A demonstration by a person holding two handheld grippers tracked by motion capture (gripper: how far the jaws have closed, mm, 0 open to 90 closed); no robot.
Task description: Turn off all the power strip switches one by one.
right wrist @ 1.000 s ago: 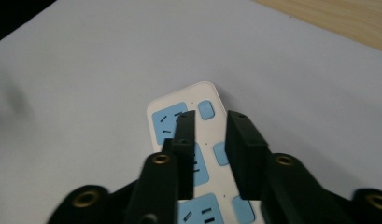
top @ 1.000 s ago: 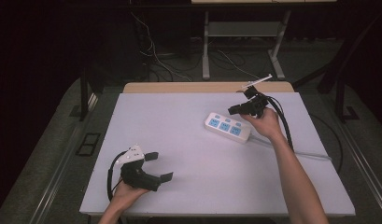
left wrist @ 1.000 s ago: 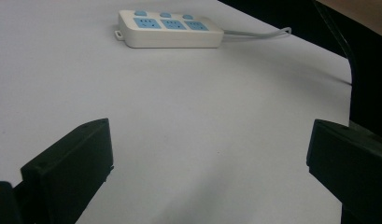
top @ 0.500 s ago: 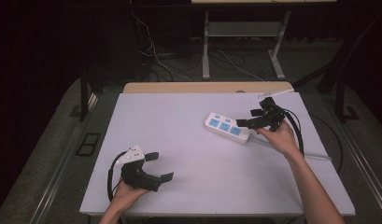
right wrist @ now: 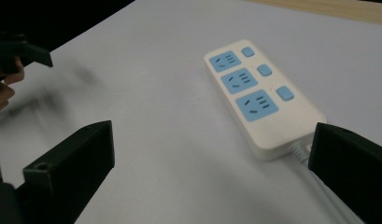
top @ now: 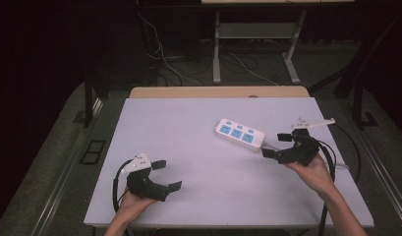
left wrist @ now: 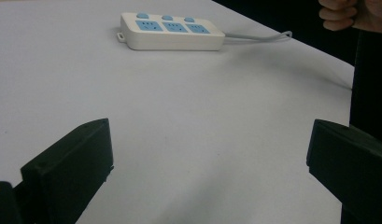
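Two claws spread, empty | right claw (top: 278,145) centre-right, just beside strip (top: 240,134) | left claw (top: 165,174) lower left | risk: snagging cord (right wrist: 314,179), dragging strip across desk (top: 188,128)

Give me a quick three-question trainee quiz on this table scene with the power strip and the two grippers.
1. True or false: the right gripper is shut on the power strip.
2. How many blue sockets does the power strip have? A) two B) three C) five
3. Fill in: the left gripper hovers with its jaws ____ near the table's front edge.

Key:
1. False; its jaws stand apart, just short of the strip's cord end.
2. B
3. open
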